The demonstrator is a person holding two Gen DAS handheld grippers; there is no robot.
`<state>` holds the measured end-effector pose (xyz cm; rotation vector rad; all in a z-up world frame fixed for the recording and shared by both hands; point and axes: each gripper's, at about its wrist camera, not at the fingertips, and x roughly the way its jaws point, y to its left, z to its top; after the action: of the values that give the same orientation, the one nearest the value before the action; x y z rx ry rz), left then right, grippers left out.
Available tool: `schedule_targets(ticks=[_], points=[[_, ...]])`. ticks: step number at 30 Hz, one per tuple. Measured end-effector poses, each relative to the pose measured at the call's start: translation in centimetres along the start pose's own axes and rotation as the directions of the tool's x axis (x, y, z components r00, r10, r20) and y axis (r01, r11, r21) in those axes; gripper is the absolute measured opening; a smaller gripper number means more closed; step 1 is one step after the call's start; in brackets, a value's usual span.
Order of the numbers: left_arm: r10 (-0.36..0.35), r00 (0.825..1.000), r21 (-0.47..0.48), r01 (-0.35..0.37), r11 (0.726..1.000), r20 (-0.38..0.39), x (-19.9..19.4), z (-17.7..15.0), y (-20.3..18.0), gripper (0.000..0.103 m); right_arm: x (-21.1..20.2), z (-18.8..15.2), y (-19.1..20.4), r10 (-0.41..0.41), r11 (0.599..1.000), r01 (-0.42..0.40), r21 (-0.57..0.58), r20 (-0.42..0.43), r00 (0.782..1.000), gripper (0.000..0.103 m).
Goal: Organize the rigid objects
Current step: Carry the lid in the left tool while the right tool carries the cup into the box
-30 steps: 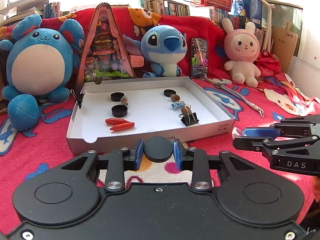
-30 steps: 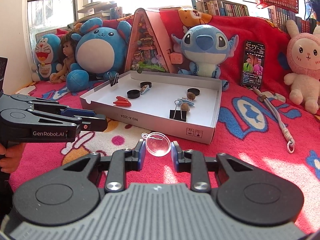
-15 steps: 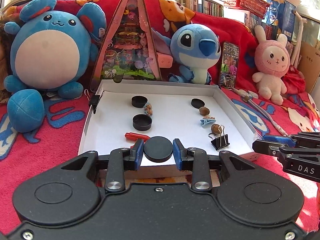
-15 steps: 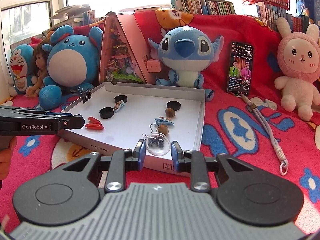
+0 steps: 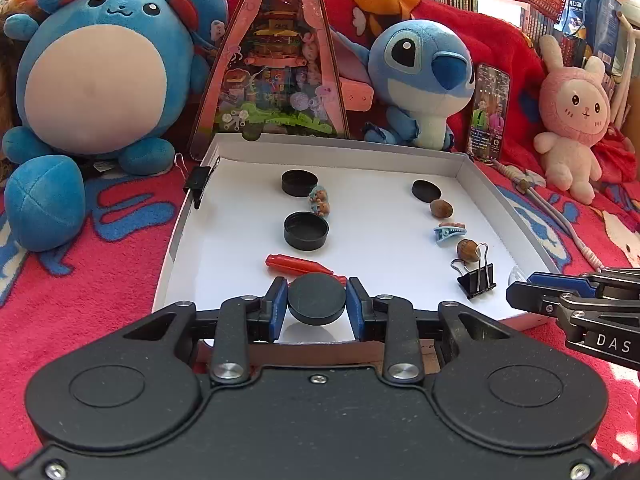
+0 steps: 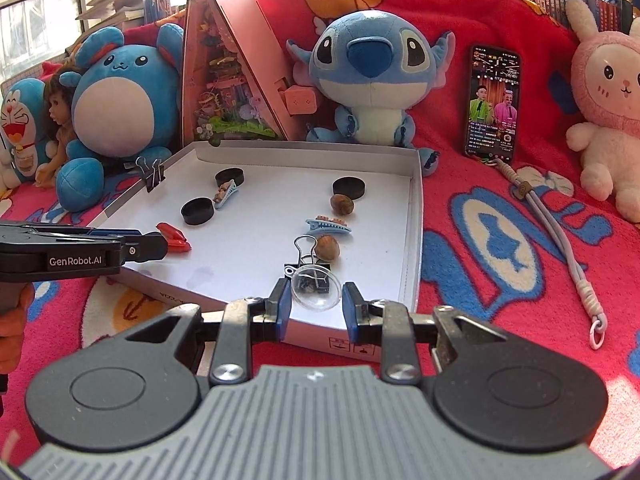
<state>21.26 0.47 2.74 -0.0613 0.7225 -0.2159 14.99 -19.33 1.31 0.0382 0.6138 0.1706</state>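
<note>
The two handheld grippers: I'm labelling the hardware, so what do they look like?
Left gripper: black body, round raised discs, silver screws, blue pads, "GenRobot.AI" in white along its side. Right gripper: black linkage, ribbed grey housing, blue pads, "DAS" on its side. No cables or sleeves visible.

"DAS" right tool (image 5: 516, 294); "GenRobot.AI" left tool (image 6: 160, 246).

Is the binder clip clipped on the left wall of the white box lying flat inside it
No, that binder clip is clamped onto the left wall of the white box, standing on the rim.
</note>
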Motion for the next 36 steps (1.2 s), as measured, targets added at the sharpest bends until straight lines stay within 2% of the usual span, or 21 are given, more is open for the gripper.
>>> schedule_targets(ticks=[15,32,36], points=[[0.018,1.000,0.011,-0.018,1.000,-0.005,1.0,0.0,-0.1,0.030,2.2,0.8,0.1,0.007,0.999,-0.003,0.049,-0.073,0.997,0.034],[0.032,0.999,0.036,-0.033,0.999,0.014,1.4,0.1,-0.4,0.030,2.9,0.8,0.1,0.001,0.998,0.004,0.062,-0.076,0.997,0.034],[0.034,0.999,0.038,-0.035,0.999,0.014,1.4,0.1,-0.5,0.030,2.9,0.8,0.2,0.000,0.998,0.004,0.060,-0.076,0.997,0.039]])
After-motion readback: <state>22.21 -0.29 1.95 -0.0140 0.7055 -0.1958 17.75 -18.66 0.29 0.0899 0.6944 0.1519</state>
